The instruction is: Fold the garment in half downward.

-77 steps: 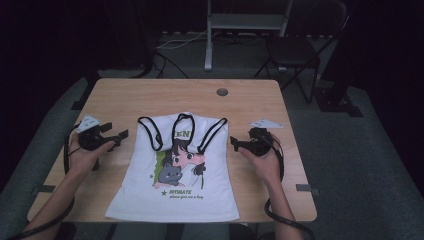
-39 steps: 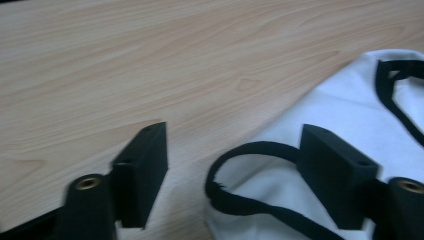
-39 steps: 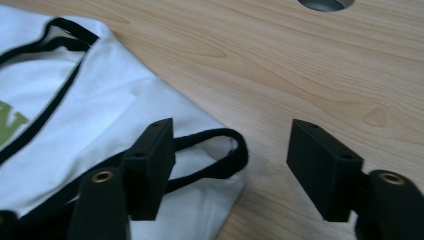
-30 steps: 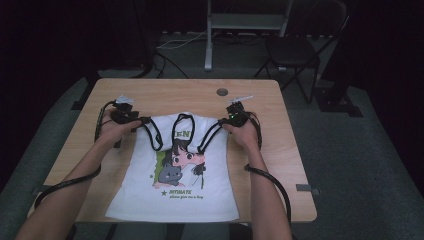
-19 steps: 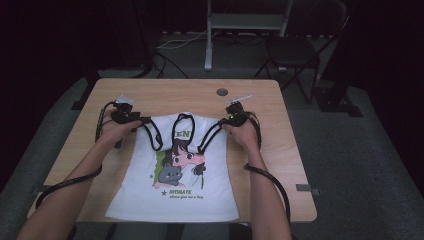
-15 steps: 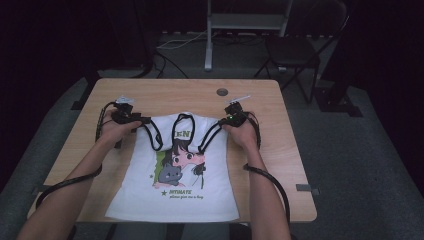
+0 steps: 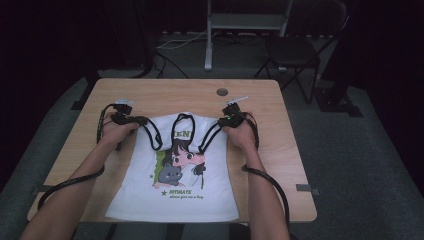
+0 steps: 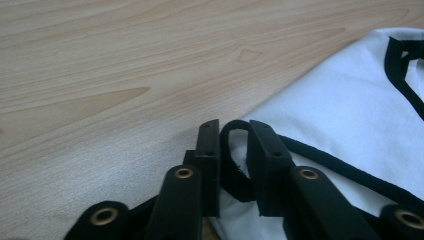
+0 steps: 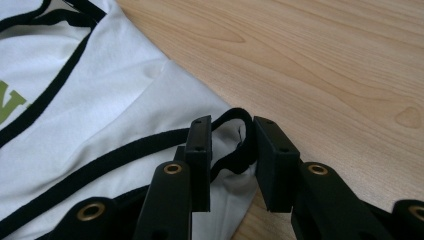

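Both forearms reach far along the table (image 7: 280,125), one on each side. Left gripper (image 8: 234,150) and right gripper (image 9: 231,145) each have jaws set around a black-trimmed shoulder strap of the white tank top (image 7: 175,175), not fully pinched. The top lies flat mid-table, long axis near-far, straps far. Grommet hole (image 7: 222,92) sits beyond.

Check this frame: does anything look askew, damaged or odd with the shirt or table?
Nothing stands out. The white tank top lies flat and print-up on the table. The left claw and right claw each straddle a black-trimmed shoulder strap, jaws not fully shut. No tears or spills show.
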Tool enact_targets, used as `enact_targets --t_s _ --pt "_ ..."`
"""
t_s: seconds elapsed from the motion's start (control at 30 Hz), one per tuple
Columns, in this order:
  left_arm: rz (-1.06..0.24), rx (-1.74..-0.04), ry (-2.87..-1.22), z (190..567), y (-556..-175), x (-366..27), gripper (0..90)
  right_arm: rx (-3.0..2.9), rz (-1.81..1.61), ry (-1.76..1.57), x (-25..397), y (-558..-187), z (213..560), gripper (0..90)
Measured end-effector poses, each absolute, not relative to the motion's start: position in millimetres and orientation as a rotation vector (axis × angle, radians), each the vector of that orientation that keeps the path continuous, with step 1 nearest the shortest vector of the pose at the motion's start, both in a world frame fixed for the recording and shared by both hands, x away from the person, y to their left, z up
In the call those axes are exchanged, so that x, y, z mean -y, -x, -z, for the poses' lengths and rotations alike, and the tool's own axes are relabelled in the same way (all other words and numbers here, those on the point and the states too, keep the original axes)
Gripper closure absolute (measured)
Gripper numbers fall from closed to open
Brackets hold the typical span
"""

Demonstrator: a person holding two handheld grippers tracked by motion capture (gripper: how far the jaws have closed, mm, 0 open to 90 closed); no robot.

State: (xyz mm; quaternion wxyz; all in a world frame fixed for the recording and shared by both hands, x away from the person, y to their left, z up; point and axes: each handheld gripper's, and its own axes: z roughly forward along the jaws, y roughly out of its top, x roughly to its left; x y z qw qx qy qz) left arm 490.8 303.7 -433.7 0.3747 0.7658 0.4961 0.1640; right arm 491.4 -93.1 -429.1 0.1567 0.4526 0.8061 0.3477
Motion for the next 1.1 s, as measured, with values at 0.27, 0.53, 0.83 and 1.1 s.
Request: enact_targets --t_s 0.27,0.53,0.83,1.1 --pt "-0.411 -1.285 -1.926 427 -491 -305 81.2 -2.293 -1.028 -1.292 92 -491 423 71.7" --pt "-0.417 -1.268 -1.889 416 -492 -305 81.8 -2.277 -1.058 -1.278 91 -492 413 76.4" --pt "-0.423 -1.241 -1.886 410 -490 -302 81.9 -2.296 -1.026 -1.303 88 -492 411 81.8" --pt "-0.428 -1.239 -1.873 409 -490 -301 82.3 -2.262 -1.008 -1.322 89 -491 409 82.1"
